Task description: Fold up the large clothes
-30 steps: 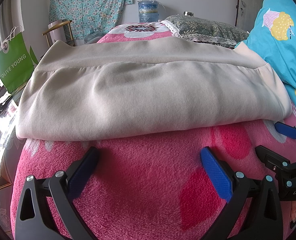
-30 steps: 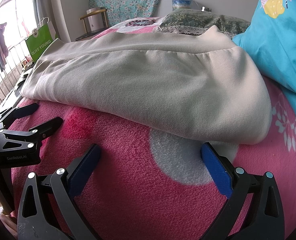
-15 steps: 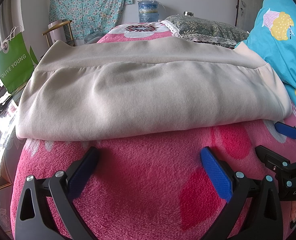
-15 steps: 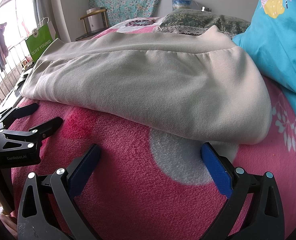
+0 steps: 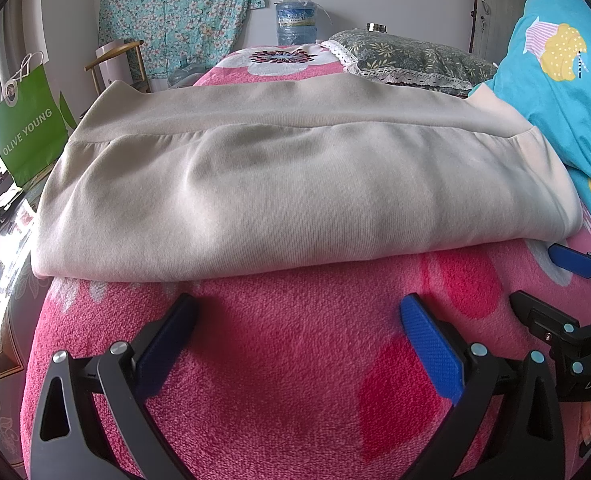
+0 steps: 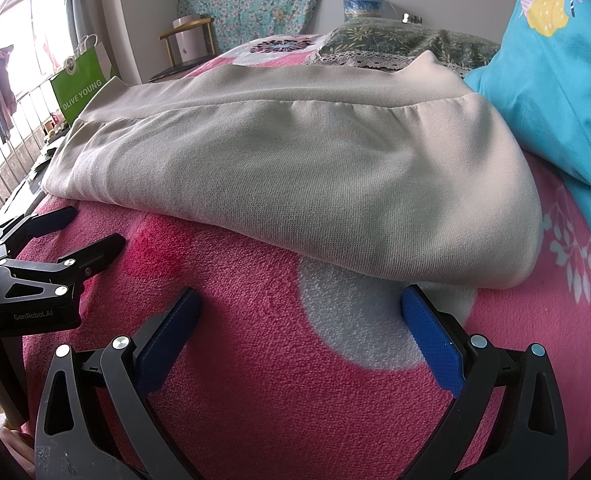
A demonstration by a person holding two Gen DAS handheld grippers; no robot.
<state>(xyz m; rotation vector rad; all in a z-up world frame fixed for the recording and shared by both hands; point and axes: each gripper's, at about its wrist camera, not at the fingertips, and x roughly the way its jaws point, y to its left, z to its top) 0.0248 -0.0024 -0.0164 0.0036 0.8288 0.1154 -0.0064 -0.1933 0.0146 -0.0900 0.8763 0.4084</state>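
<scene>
- Fingers on left gripper (image 5: 297,326) and right gripper (image 6: 301,320) gape wide, holding nothing.
- Beige garment (image 5: 295,196) lies folded on pink blanket (image 5: 295,360), just ahead.
- Risk: pinching fleece along with the hem, dragging the fold apart.

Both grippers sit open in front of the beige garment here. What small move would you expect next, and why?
Probably both ease forward to the near folded edge of the beige garment. The left gripper and right gripper are open, empty and short of that edge, over the pink blanket. The garment already lies folded, so another fold is only a guess.
</scene>
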